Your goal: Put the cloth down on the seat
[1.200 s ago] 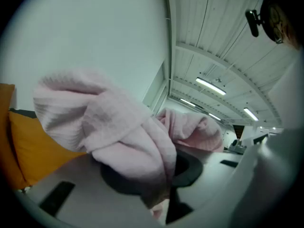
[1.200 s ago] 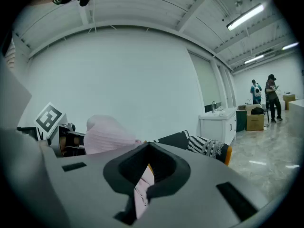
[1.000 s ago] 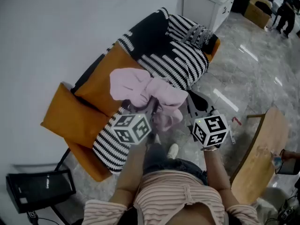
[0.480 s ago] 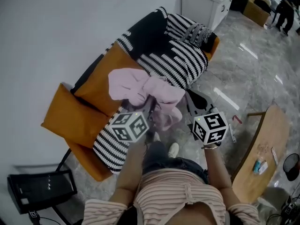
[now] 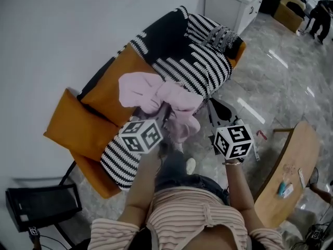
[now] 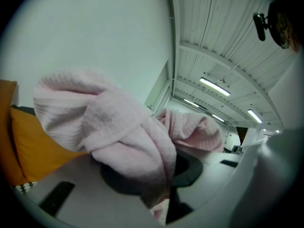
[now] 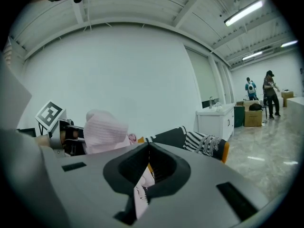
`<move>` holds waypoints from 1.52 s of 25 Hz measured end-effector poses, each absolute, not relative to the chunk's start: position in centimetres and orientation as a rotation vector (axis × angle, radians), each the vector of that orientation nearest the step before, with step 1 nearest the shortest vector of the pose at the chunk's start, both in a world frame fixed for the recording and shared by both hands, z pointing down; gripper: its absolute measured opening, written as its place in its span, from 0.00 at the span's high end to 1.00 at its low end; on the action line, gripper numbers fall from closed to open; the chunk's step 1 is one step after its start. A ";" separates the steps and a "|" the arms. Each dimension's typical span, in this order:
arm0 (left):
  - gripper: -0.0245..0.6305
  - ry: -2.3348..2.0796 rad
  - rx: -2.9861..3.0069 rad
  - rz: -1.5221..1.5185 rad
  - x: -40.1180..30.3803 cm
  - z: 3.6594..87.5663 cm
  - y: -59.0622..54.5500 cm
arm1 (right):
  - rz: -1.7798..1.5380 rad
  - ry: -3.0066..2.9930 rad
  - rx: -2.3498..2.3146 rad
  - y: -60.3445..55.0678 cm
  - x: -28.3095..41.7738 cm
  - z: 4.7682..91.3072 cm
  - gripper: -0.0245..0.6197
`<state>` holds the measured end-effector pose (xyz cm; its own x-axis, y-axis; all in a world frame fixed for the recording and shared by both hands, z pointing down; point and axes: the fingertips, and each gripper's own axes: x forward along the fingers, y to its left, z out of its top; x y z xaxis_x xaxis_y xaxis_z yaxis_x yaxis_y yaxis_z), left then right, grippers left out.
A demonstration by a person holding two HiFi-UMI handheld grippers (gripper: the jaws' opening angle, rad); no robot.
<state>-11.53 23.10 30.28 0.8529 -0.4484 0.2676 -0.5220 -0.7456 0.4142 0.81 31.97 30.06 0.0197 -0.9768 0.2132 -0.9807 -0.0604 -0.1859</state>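
A pink cloth [image 5: 156, 94] hangs bunched in the air over an orange sofa seat [image 5: 110, 97]. My left gripper [image 5: 165, 112] is shut on it. In the left gripper view the cloth [image 6: 109, 127] drapes over the jaws and hides my left gripper's [image 6: 164, 182] tips. My right gripper [image 5: 210, 108] is just right of the cloth, with its jaws shut. In the right gripper view the right gripper's [image 7: 148, 147] tips meet with nothing between them. There the cloth [image 7: 104, 129] shows off to the left.
A black-and-white striped blanket [image 5: 203, 61] covers the sofa's right half. A white cabinet [image 5: 234, 1] stands beyond it. A wooden table [image 5: 289, 171] is at the right, a black screen [image 5: 41, 207] on the floor at the left. People [image 7: 268, 91] stand far off.
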 end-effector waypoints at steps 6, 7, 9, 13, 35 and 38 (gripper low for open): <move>0.78 -0.731 2.534 0.220 -10.5 30.7 21.0 | 0.482 -2.122 2.250 30.6 2.7 30.8 0.95; 0.78 -0.732 2.532 0.222 -10.2 30.8 20.6 | 0.489 -2.117 2.250 30.2 3.1 31.0 0.95; 0.78 -0.735 2.527 0.224 -9.5 31.0 19.6 | 0.501 -2.111 2.249 29.4 3.9 31.4 0.95; 0.78 -0.736 2.515 0.235 -7.9 31.8 17.3 | 0.527 -2.096 2.240 27.5 5.5 32.3 0.95; 0.78 -0.801 2.394 0.221 -0.3 35.9 -3.8 | 0.603 -2.113 2.016 4.2 13.2 35.3 0.95; 0.78 -0.818 2.383 0.201 -0.3 36.3 -6.2 | 0.607 -2.103 2.003 2.0 13.3 35.6 0.95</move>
<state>-0.30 -6.24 36.34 0.7982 -0.5087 0.3226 -0.6002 -0.6269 0.4968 13.29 2.02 35.60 -0.0802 -0.9141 0.3976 -0.9853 0.0124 -0.1702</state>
